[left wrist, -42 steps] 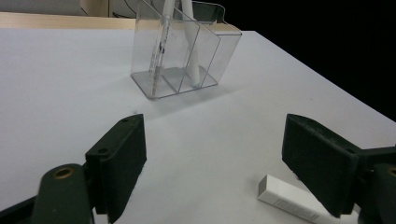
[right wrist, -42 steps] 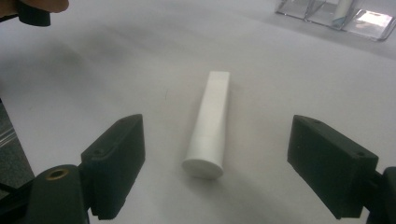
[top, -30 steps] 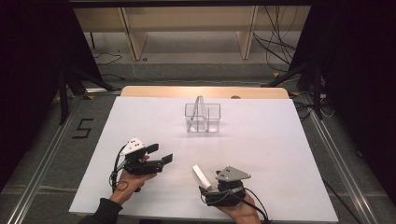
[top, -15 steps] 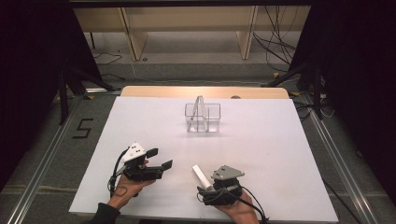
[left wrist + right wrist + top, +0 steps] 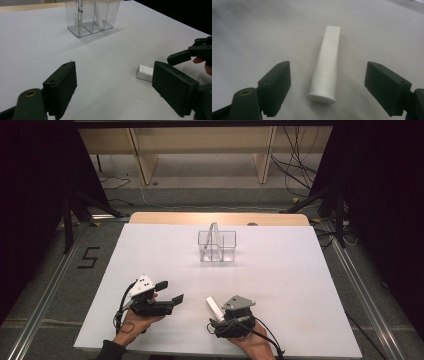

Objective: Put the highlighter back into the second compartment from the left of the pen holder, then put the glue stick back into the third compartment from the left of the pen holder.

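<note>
High view: the white tube (image 5: 214, 307) lies flat on the white table (image 5: 300, 280) at about 6 o'clock, near the front edge, directly before the right hand-held gripper (image 5: 218, 317), which a hand (image 5: 252, 346) holds low over the surface. In the right gripper view the tube (image 5: 326, 65) lies lengthwise between the two black jaws, which stand wide apart and touch neither side of it; its flared cap end points toward the camera and its flat crimped end away. The left hand-held gripper (image 5: 169, 292) sits at about 7 o'clock, near the tube's left, its jaws also spread and holding nothing. In the left gripper view one end of the tube (image 5: 145, 72) peeks out beside the far jaw, with the right hand-held gripper's (image 5: 190, 53) jaw tips beyond it. A clear plastic divided organizer (image 5: 217, 246) stands upright past the table's centre toward 12 o'clock, well apart from both grippers, with a slim stick-like item and a white item leaning inside its compartments.
</note>
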Motion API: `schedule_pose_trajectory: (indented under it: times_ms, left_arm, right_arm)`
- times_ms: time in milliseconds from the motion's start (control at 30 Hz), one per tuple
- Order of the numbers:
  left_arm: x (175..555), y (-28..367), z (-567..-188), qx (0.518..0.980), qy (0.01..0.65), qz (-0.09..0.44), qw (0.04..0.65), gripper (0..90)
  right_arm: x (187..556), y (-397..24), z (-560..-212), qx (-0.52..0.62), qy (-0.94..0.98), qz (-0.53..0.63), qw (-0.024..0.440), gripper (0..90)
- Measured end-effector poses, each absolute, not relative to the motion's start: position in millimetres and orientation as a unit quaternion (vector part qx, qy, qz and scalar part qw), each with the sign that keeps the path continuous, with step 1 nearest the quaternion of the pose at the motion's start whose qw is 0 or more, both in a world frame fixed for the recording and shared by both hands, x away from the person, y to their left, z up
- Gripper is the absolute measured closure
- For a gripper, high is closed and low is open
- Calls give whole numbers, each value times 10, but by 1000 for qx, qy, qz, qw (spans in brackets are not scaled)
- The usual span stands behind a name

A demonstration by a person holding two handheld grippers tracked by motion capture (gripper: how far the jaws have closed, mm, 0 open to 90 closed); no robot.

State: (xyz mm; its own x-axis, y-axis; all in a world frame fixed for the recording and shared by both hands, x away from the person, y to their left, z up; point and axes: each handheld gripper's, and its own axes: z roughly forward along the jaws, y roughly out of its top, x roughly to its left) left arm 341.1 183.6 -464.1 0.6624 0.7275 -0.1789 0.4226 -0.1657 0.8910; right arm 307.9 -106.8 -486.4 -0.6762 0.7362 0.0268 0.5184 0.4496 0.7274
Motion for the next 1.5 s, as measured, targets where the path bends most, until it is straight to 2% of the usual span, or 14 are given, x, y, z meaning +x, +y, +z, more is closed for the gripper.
schedule_pose_trajectory:
  times_ms: [200, 1167, 1500]
  left_arm:
    - [3380, 1842, -4636, 751, 381, 151, 517, 193]
    - [3336, 1792, -4676, 757, 380, 148, 511, 194]
    - [3345, 1809, -4683, 752, 386, 147, 513, 195]
  right_arm:
    - [3122, -1069, -4885, 381, 840, 359, 141, 273]
    - [3109, -1014, -4923, 382, 843, 353, 137, 659]
    - [3100, -1017, -4911, 386, 839, 355, 144, 677]
